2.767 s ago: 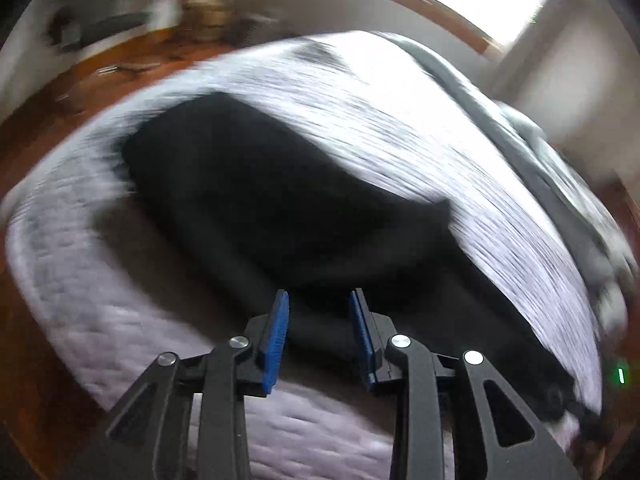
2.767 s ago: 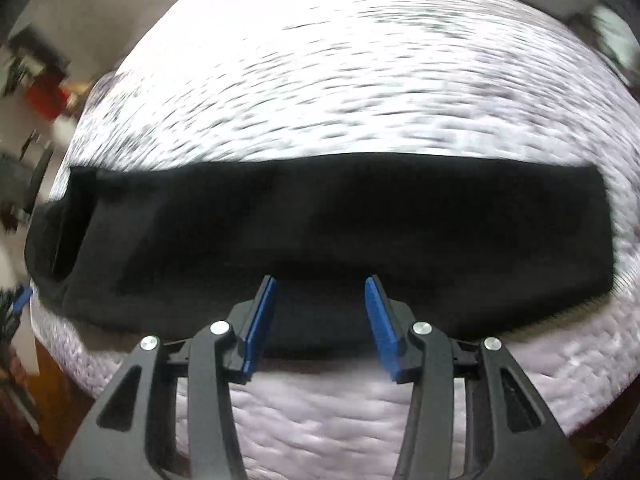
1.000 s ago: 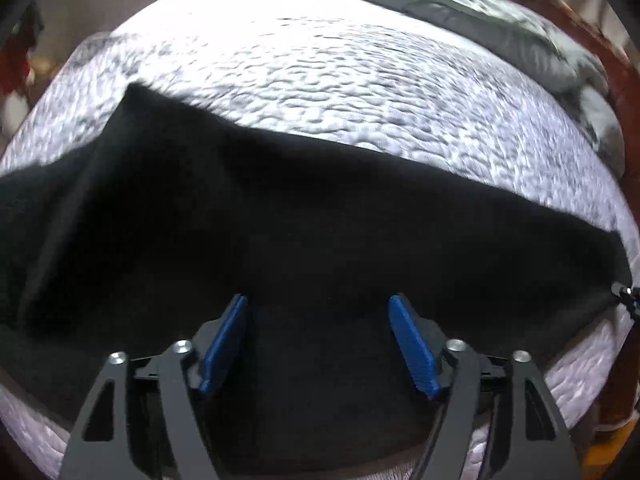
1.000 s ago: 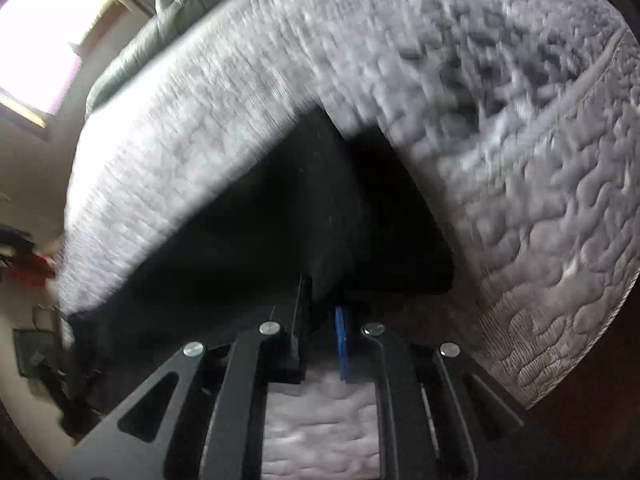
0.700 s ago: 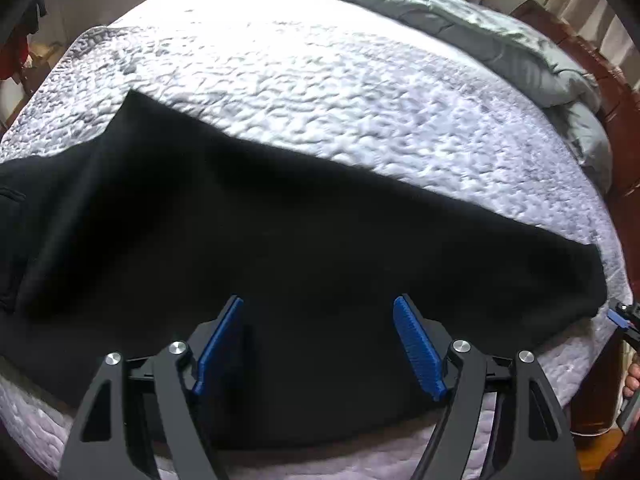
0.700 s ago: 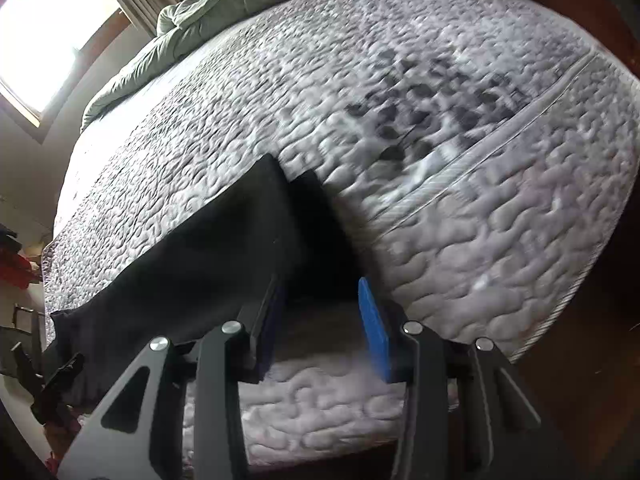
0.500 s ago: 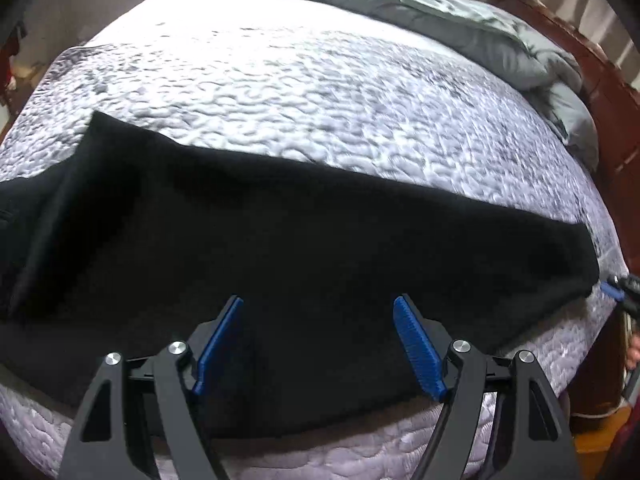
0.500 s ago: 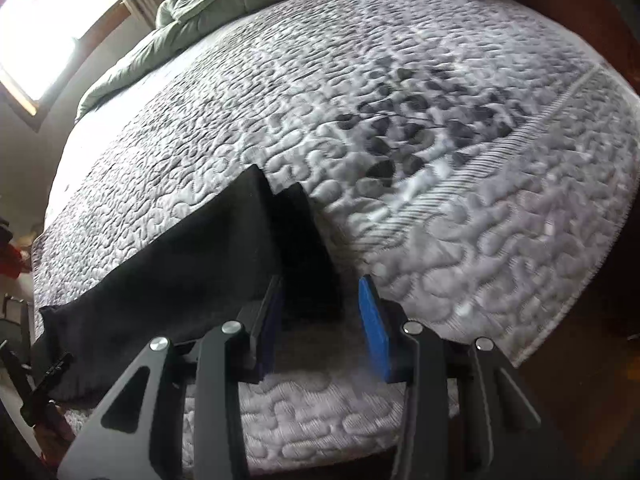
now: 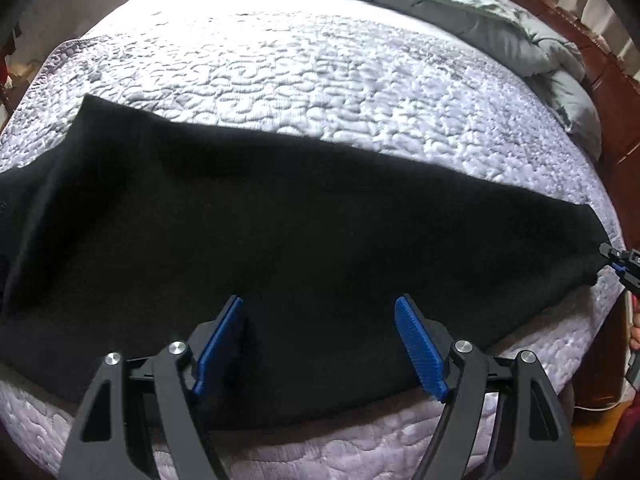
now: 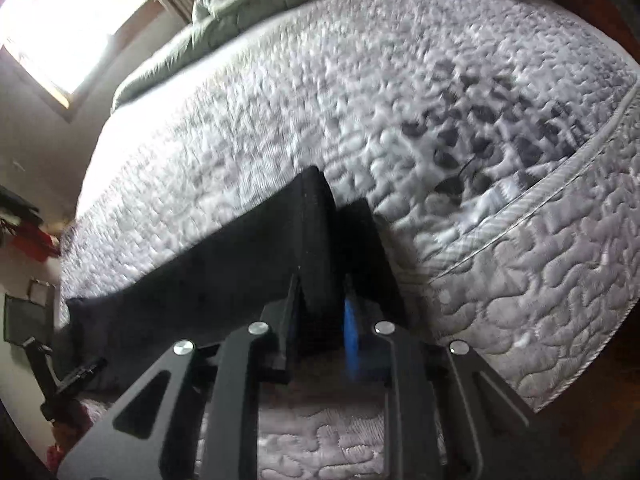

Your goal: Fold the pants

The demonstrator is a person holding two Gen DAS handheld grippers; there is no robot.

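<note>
Lying lengthwise along the near edge of the bed (image 9: pixel 360 92), the black pants (image 9: pixel 304 232) were already laid leg over leg into one long dark strip on the quilted bedspread, waist end apparently off to the left in the left wrist view, cuffs to the right. Right gripper (image 10: pixel 320 312) had its jaws drawn in narrow with the cuff-end cloth pinched between them; the right wrist view showed the hem standing up in a peaked ridge ahead of the fingers, which reads as the fabric being lifted off the bedspread, not just touched. The same gripper showed as a small dark-and-blue tip at the far right corner of the pants in the left wrist view. Left gripper (image 9: pixel 320 344) was spread wide, blue pads (image 9: pixel 418 346) well apart, hovering over the middle of the strip near the bed's front edge, gripping nothing. My read on the layout: right takes the cuff so it can carry that end over toward the waist, left waits open mid-length either to pin the cloth at the fold line or to grab the near edge and keep the layers from sliding. Strip sat close to the mattress edge, probably for reach. Grey duvet (image 9: pixel 480 12) was bunched at the far side, well clear of the pants. Risk I'd flag: only one corner of the cuff seemed held, so the other layer could sag or skew during the carry. Cross-fold not yet made.
</note>
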